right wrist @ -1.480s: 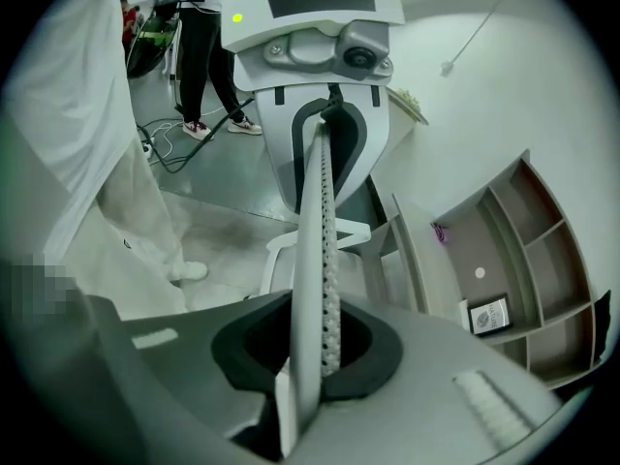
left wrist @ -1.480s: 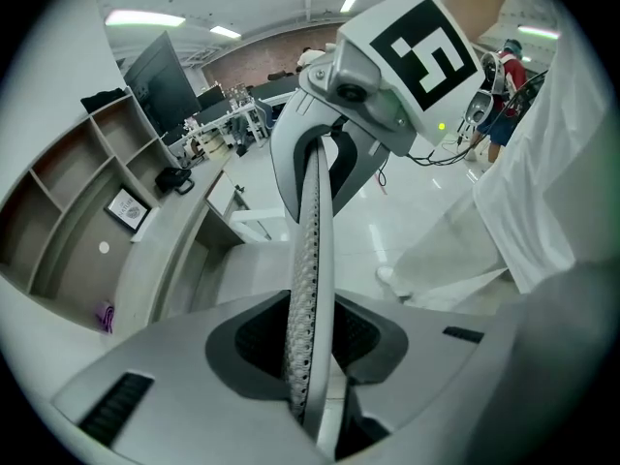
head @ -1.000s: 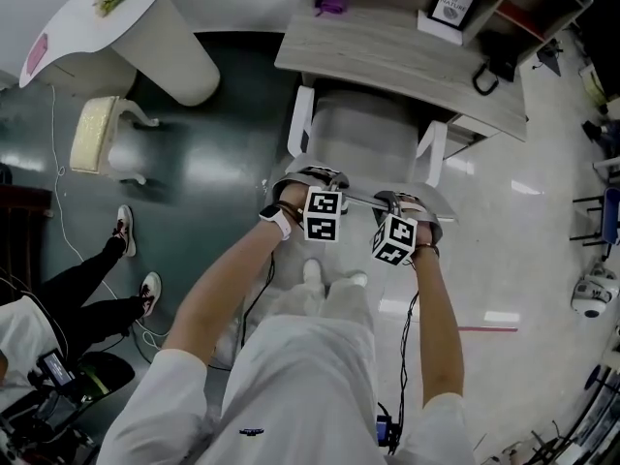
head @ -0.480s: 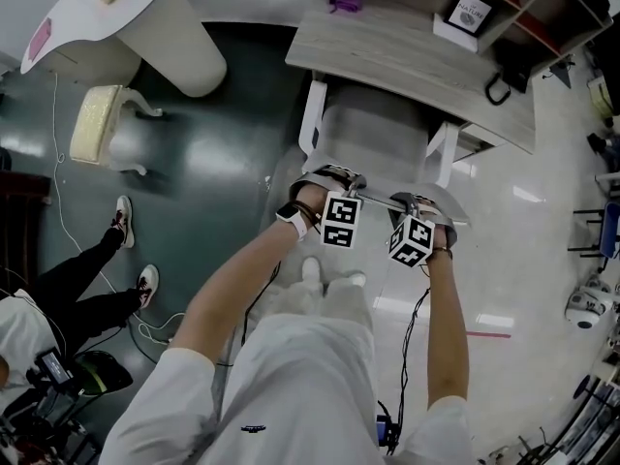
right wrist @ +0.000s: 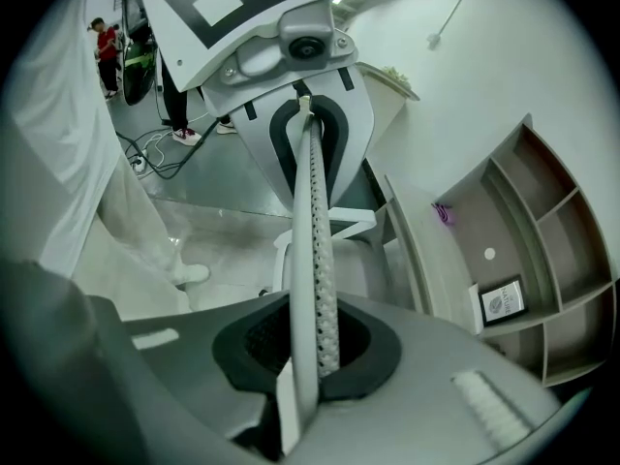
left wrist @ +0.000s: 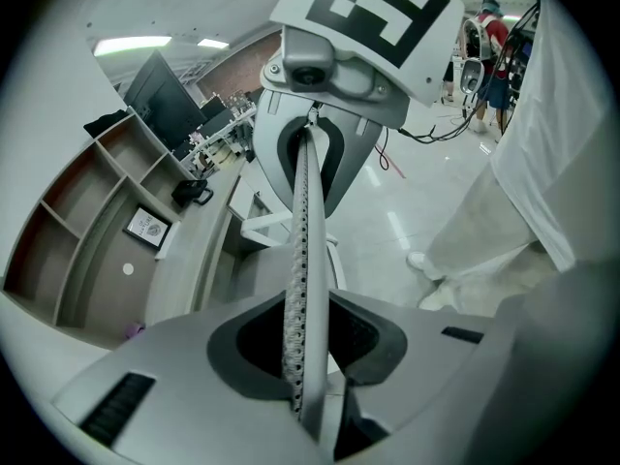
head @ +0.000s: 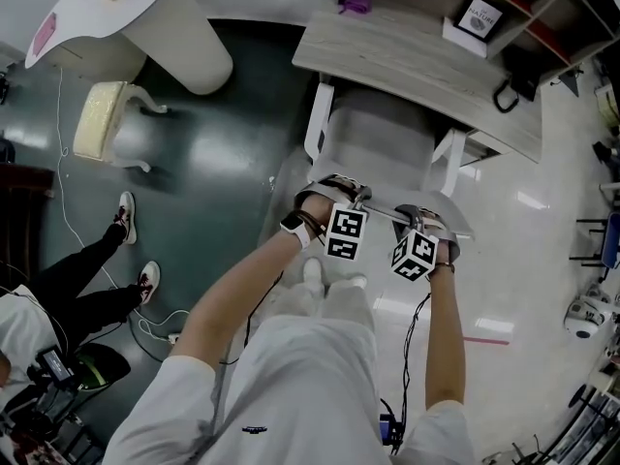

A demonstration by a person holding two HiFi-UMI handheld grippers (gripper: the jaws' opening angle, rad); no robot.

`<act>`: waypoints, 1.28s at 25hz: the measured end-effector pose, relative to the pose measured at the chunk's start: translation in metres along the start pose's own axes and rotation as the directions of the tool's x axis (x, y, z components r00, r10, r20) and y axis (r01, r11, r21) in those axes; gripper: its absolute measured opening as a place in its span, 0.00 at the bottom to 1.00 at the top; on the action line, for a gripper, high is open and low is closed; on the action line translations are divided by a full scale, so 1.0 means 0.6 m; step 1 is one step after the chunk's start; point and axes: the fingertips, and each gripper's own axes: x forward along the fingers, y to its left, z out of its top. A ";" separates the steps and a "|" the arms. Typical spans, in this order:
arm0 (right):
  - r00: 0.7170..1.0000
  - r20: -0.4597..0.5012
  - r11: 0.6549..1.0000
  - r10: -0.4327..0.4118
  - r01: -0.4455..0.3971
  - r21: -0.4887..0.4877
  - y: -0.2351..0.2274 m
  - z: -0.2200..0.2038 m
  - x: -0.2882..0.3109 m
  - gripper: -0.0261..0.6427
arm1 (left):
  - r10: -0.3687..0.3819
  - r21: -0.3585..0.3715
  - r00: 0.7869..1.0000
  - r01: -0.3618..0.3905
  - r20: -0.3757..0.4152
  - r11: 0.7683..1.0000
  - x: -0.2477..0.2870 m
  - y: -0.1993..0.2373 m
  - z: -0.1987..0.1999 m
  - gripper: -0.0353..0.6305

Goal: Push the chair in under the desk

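Note:
A grey mesh chair with white armrests stands with its seat partly under the light wooden desk. Both grippers clamp the thin top edge of the backrest from my side. My left gripper is shut on its left part, and its jaws have just closed a little tighter. My right gripper is shut on the right part. In the left gripper view the perforated backrest edge runs between the pads of the left gripper toward the right gripper. In the right gripper view the right gripper pinches the backrest edge.
My legs and shoes stand just behind the chair. A white round table and a cream stool are at the left. Another person's legs and floor cables are nearby. Desk shelves hold a framed picture.
The head view has shifted a little, so everything sits slightly further right. Both grippers stay clamped on the backrest, and the chair has not visibly moved relative to the desk.

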 end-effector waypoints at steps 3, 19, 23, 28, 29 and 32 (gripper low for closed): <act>1.000 -0.001 1.000 -0.002 0.002 0.005 -0.002 -0.001 0.001 0.10 | 0.016 0.019 1.000 -0.017 0.006 1.000 0.002 0.004 0.001 0.18; 0.999 0.014 0.997 -0.049 0.050 -0.059 -0.090 -0.018 0.028 0.11 | 0.054 0.017 0.999 -0.054 0.001 0.998 0.036 0.081 0.002 0.17; 0.997 0.013 0.995 -0.076 0.076 -0.072 -0.121 -0.023 0.042 0.11 | 0.048 0.008 0.999 -0.048 -0.006 0.999 0.052 0.109 -0.001 0.17; 0.996 0.011 0.993 -0.093 0.093 -0.076 -0.164 -0.023 0.065 0.11 | 0.032 0.001 0.999 -0.032 -0.012 0.999 0.071 0.150 -0.014 0.17; 0.995 0.011 0.992 -0.096 0.097 -0.078 -0.175 -0.022 0.069 0.11 | 0.034 0.001 0.999 -0.034 -0.015 0.999 0.075 0.161 -0.017 0.17; 0.995 0.007 0.992 -0.103 0.103 -0.078 -0.206 -0.021 0.080 0.11 | 0.041 0.006 0.999 -0.040 -0.032 0.999 0.087 0.192 -0.027 0.17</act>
